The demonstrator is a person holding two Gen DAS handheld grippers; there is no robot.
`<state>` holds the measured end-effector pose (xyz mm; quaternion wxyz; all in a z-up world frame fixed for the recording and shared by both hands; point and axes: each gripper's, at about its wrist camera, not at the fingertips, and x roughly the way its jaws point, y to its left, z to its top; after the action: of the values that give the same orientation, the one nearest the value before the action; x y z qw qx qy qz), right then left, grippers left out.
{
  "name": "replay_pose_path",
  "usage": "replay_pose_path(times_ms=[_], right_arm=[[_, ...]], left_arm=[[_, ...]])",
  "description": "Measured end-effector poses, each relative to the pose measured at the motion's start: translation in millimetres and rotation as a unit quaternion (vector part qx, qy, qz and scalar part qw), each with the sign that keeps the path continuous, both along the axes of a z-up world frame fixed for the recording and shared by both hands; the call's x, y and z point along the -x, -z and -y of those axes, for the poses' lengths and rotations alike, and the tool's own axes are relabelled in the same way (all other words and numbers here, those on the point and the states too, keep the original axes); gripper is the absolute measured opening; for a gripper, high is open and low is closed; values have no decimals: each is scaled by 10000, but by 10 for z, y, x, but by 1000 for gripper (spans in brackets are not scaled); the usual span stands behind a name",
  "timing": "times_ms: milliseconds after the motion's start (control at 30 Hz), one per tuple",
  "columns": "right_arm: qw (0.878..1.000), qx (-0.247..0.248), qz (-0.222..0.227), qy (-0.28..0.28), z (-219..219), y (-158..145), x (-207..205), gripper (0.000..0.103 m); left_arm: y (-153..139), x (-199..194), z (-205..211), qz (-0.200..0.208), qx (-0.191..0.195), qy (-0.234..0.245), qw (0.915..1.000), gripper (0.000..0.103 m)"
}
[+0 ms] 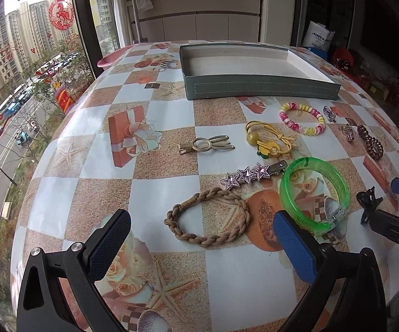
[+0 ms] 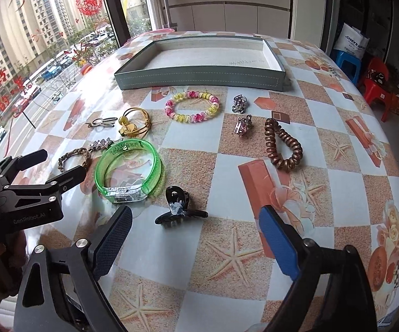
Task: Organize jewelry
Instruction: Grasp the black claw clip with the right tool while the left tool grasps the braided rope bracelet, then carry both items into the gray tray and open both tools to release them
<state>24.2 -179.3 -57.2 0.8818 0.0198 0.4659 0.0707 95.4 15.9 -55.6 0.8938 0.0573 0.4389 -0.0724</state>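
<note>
A shallow grey-green tray [image 1: 263, 90] [image 2: 199, 81] stands empty at the far side of the table. Jewelry lies in front of it: a braided brown bracelet [image 1: 207, 217] [image 2: 73, 157], a green bangle [image 1: 314, 193] [image 2: 128, 171], a star hair clip [image 1: 250, 175], a gold clip [image 1: 206, 144], a yellow hair tie [image 1: 268, 138] [image 2: 133, 123], a pink-yellow bead bracelet [image 1: 301, 117] [image 2: 192, 106], a brown coil tie [image 2: 282, 148], a black claw clip [image 2: 178, 207]. My left gripper [image 1: 202, 238] is open, just short of the braided bracelet. My right gripper [image 2: 196, 228] is open, near the claw clip.
Two small silver-pink clips [image 2: 239, 103] [image 2: 242, 126] lie right of the bead bracelet. The patterned tablecloth [image 1: 144, 193] covers a round table by a window. Red and blue stools [image 2: 376, 83] stand beyond the table's right edge.
</note>
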Motion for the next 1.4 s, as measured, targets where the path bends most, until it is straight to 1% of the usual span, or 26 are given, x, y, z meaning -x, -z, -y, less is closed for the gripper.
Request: replay_pose_path(times_ms=[67,100,133,167,200,233,267,300,333,400,567,667,800,933,1067,1167,1267,1400], right_arm=[[9999,56,-102,-113,-61,51,-79,78],[9997,78,-153,-158,-83,76,-105,74],[9996,96,-198,-192,-98,97,-126,68],[9995,109,-223,-209,-107,115,-136,64],[9995,169,-186,-203,-115,114,-134,62],[9994,192,-176,-220,-119,113,-132,52],[9994,206,-165,-225,-118,109,-133,47],[9994,202,-164,-225,-119,106,-131,47],[9994,176,-176,-234,-112,105,-134,47],[9995,126,-178,-242,-109,96,-127,47],[9996,-55,-155,-225,-80,54,-108,47],[9995,-204,-136,-214,-35,-15,-111,47],[9991,-360,-45,-199,32,-175,-133,47],[9984,-525,98,-174,121,-399,-220,47],[9974,-679,208,-153,232,-647,-401,47],[9964,-821,205,-108,320,-787,-587,47],[9962,-815,283,-87,377,-935,-807,47],[9965,-768,307,-98,420,-1069,-1181,47]], left_arm=[[23,-39,32,-45,-48,16,10000,103],[42,-50,45,-104,-81,27,9999,97],[53,-54,41,-122,-56,37,9999,97],[49,-50,33,-107,-22,44,9999,94],[44,-41,31,-99,24,89,9999,83],[36,-33,32,-101,87,144,9998,73],[27,-28,37,-87,97,177,9998,68],[18,-20,48,-61,76,208,9997,55],[11,-13,54,-49,79,244,9997,38],[1,-17,42,-84,158,274,9995,25],[-47,-7,-63,-174,566,210,9980,25],[-124,21,-106,-151,755,187,9969,25],[-312,42,-107,10,801,253,9965,25],[-608,-14,-69,248,840,348,9956,25],[-925,-175,15,439,931,443,9937,25],[-1126,-370,103,477,983,451,9930,25],[-1256,-592,205,534,1004,489,9923,25],[-1366,-940,371,621,896,567,9924,25]])
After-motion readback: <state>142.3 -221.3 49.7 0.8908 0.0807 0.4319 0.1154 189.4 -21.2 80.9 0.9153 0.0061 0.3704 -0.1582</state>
